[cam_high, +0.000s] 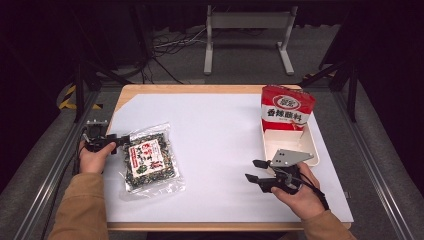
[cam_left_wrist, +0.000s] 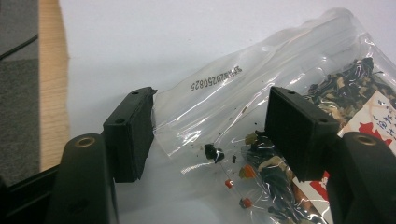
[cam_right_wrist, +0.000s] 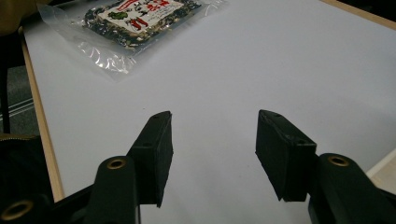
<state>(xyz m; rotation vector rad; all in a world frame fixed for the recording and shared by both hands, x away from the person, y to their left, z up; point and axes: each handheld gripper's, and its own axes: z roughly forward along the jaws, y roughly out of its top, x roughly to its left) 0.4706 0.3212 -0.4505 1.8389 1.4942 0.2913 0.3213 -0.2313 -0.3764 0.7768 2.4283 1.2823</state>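
The counter (cam_high: 225, 125) is carrying a clear seaweed snack bag (cam_high: 150, 161) near its left edge. The left hand-held gripper (cam_left_wrist: 210, 133) is straddling the bag's flat sealed end, jaws apart, not yet pinching. Light, limp, slippery film: that seal is likely offering the firmest purchase. The right hand-held gripper (cam_right_wrist: 212, 154) is sitting wide, empty.

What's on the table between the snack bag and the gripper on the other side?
Nothing. In the high view, only bare white table cover stretches from the clear snack bag to the right gripper. The right gripper view shows the same bare stretch.
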